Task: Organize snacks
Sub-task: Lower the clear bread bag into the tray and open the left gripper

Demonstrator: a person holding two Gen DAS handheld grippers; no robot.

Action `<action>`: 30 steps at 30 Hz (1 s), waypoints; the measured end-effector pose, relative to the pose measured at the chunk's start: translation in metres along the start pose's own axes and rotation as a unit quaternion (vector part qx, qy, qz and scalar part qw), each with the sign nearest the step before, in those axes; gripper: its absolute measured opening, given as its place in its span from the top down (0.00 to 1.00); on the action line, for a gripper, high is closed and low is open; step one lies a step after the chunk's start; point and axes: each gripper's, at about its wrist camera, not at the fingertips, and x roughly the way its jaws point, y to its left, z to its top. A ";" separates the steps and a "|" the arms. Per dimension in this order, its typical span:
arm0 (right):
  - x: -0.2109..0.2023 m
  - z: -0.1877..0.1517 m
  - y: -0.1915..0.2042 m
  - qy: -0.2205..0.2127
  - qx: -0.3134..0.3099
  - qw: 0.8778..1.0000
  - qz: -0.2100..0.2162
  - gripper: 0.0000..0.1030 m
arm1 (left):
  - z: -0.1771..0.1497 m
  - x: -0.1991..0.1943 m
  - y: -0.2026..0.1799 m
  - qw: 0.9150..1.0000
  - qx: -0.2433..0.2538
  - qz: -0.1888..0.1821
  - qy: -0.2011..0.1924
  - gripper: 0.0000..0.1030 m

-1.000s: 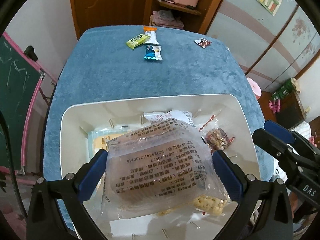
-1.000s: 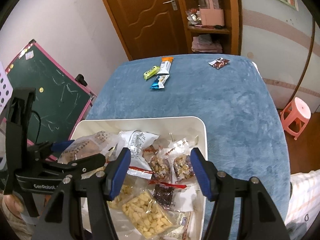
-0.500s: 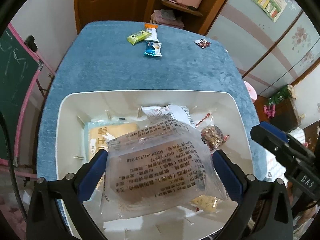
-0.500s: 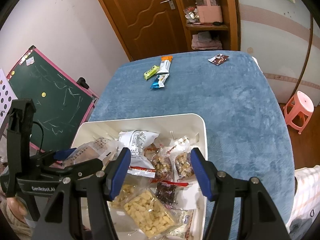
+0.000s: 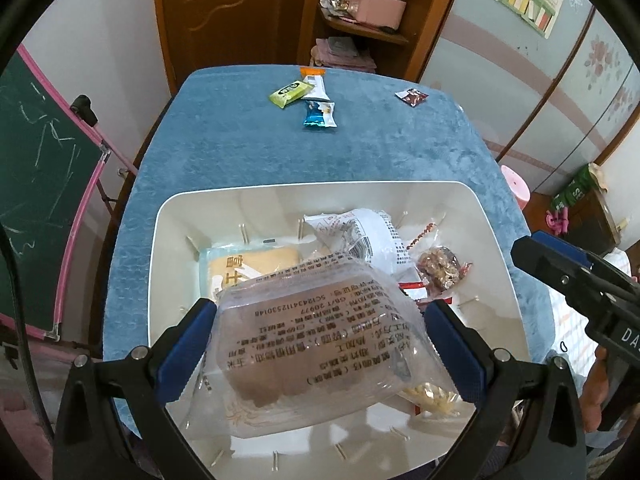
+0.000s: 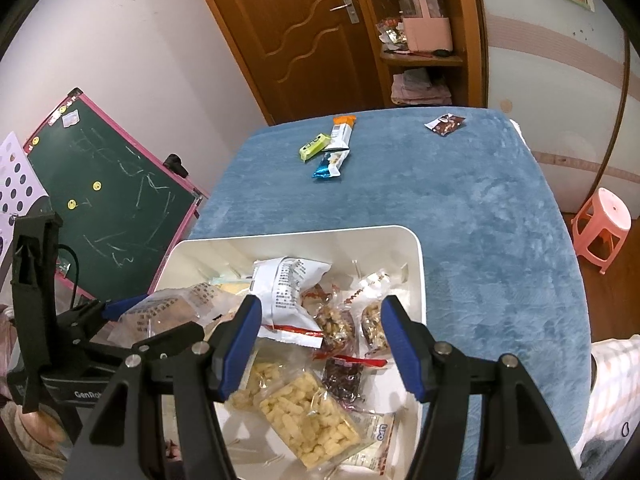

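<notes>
My left gripper (image 5: pixel 318 320) is shut on a clear packet with a brown cake (image 5: pixel 320 344) and holds it above the near left part of the white bin (image 5: pixel 280 192). The same packet (image 6: pixel 172 308) shows at the left in the right wrist view. My right gripper (image 6: pixel 320 312) stands open over the bin's (image 6: pixel 300 234) middle, nothing between its blue pads. Several snack bags lie in the bin. On the far blue tablecloth lie a green packet (image 5: pixel 290 93), an orange-white bar (image 5: pixel 314 84), a blue packet (image 5: pixel 318 114) and a dark red packet (image 5: pixel 412 96).
A green chalkboard with a pink frame (image 6: pixel 112 200) leans left of the table. A pink stool (image 6: pixel 604 216) stands on the floor at the right. A wooden door (image 6: pixel 296 32) and shelf (image 6: pixel 424 40) are behind the table. The blue cloth (image 6: pixel 480 220) between bin and far snacks is bare.
My left gripper has drawn back a little from the bin with the cake packet still in it. The right gripper stays open and nearly in place.
</notes>
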 end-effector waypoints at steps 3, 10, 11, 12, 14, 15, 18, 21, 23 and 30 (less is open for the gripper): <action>-0.002 0.000 0.001 -0.002 0.001 1.000 0.002 0.39 | 0.001 -0.003 0.000 1.000 -0.002 -0.003 0.004 0.00; -0.009 0.001 0.001 -0.012 0.000 1.000 0.009 0.39 | 0.011 -0.044 -0.008 0.999 0.021 -0.012 -0.030 0.00; -0.010 0.001 0.002 -0.013 0.001 1.000 0.012 0.39 | 0.014 -0.048 -0.008 0.999 0.023 -0.013 -0.034 0.00; -0.010 0.001 0.001 -0.013 0.001 1.000 0.014 0.39 | 0.017 -0.055 -0.008 0.999 0.026 -0.013 -0.039 0.00; -0.012 0.003 0.002 -0.013 0.004 1.000 0.023 0.39 | 0.022 -0.063 -0.010 0.998 0.040 -0.008 -0.045 0.00; -0.013 0.004 0.002 -0.014 0.006 0.999 0.031 0.39 | 0.023 -0.066 -0.012 0.997 0.052 -0.002 -0.051 0.00; -0.016 0.007 0.007 -0.015 0.002 0.998 0.057 0.39 | 0.021 -0.065 -0.020 0.995 0.082 0.011 -0.053 0.00; -0.017 0.012 0.017 -0.008 -0.009 0.996 0.087 0.39 | 0.018 -0.056 -0.025 0.995 0.096 0.003 -0.037 0.00; -0.015 0.016 0.024 0.002 -0.016 0.994 0.106 0.39 | 0.015 -0.051 -0.028 0.994 0.103 -0.002 -0.027 0.00; 0.006 0.026 0.055 0.073 -0.060 0.984 0.151 0.39 | 0.006 -0.040 -0.039 0.989 0.144 0.006 -0.031 0.00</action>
